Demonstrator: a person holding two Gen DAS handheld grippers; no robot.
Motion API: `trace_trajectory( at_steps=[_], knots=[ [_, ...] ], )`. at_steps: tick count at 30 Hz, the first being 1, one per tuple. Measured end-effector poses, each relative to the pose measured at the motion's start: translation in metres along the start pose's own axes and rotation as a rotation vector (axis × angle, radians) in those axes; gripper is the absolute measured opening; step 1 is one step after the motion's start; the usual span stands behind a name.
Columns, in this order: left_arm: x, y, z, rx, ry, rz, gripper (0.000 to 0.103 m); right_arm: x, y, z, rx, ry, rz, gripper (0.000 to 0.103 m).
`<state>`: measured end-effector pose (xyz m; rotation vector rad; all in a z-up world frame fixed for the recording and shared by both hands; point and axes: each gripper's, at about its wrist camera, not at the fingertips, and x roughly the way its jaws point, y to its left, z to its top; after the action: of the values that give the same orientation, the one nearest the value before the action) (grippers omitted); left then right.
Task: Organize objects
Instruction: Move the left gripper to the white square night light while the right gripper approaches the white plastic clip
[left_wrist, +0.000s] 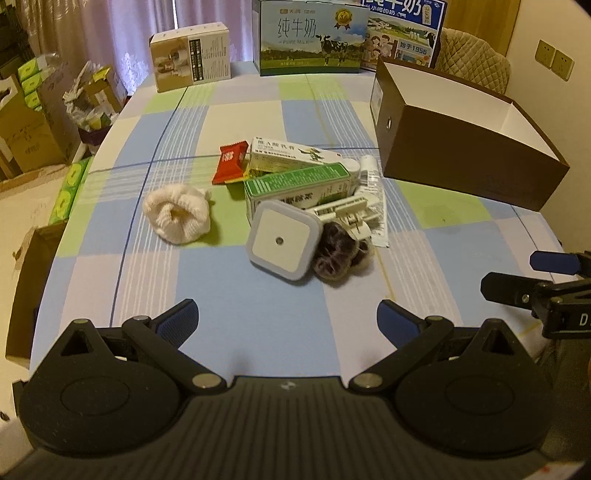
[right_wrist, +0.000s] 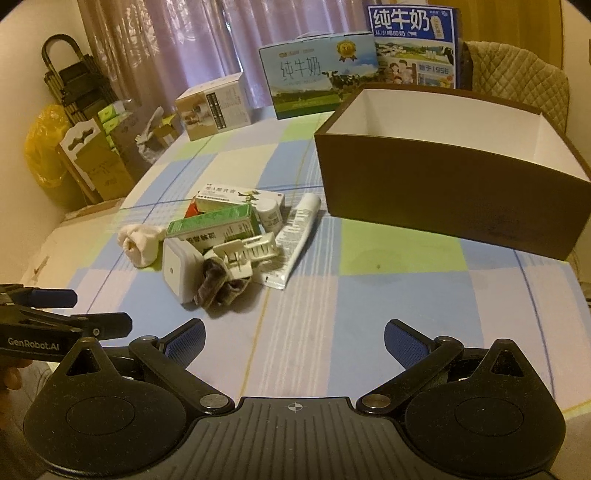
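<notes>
A pile of small items lies mid-table: a white rolled sock (left_wrist: 178, 215) (right_wrist: 138, 242), a red snack packet (left_wrist: 229, 163), a white medicine box (left_wrist: 291, 157) (right_wrist: 236, 197), a green medicine box (left_wrist: 299, 188) (right_wrist: 212, 225), a square night light (left_wrist: 282, 240) (right_wrist: 177, 267), a dark sock (left_wrist: 338, 254) (right_wrist: 218, 286), a white plastic clip (left_wrist: 345, 216) (right_wrist: 243, 254), a white tube (left_wrist: 373, 199) (right_wrist: 295, 236) and a small jar (right_wrist: 270, 217). An empty brown box (left_wrist: 461, 147) (right_wrist: 443, 206) stands to the right. My left gripper (left_wrist: 288, 321) and right gripper (right_wrist: 293, 339) hover open near the front edge, short of the pile.
Milk cartons (left_wrist: 310, 38) (right_wrist: 413, 44) and a beige product box (left_wrist: 190, 57) (right_wrist: 214, 107) stand along the table's far edge. A quilted chair back (right_wrist: 517, 81) rises behind the brown box. Cardboard boxes (left_wrist: 29, 129) and bags crowd the floor at left. The checked tablecloth (left_wrist: 258, 314) covers the table.
</notes>
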<state>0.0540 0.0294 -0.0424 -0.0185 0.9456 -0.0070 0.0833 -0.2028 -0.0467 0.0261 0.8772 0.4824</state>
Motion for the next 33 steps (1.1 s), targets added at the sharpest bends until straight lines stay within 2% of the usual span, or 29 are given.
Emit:
trace_trajectory(
  at_steps=[5, 14, 22, 30, 33],
  knots=[
    [0.013, 0.006, 0.006, 0.026, -0.004, -0.005, 0.096, 0.014, -0.001, 0.009, -0.001, -0.004, -0.005, 0.101],
    [0.041, 0.008, 0.024, 0.116, -0.029, -0.026, 0.093, 0.043, 0.005, 0.035, -0.058, -0.031, -0.001, 0.101],
    [0.070, 0.010, 0.038, 0.184, -0.042, -0.051, 0.090, 0.063, 0.000, 0.031, -0.061, -0.036, 0.021, 0.091],
    [0.093, 0.012, 0.042, 0.210, -0.040, -0.065, 0.089, 0.076, -0.007, 0.030, -0.024, -0.018, 0.025, 0.090],
    [0.099, 0.014, 0.044, 0.207, -0.038, -0.077, 0.086, 0.080, -0.009, 0.030, -0.016, -0.011, 0.024, 0.090]
  ],
)
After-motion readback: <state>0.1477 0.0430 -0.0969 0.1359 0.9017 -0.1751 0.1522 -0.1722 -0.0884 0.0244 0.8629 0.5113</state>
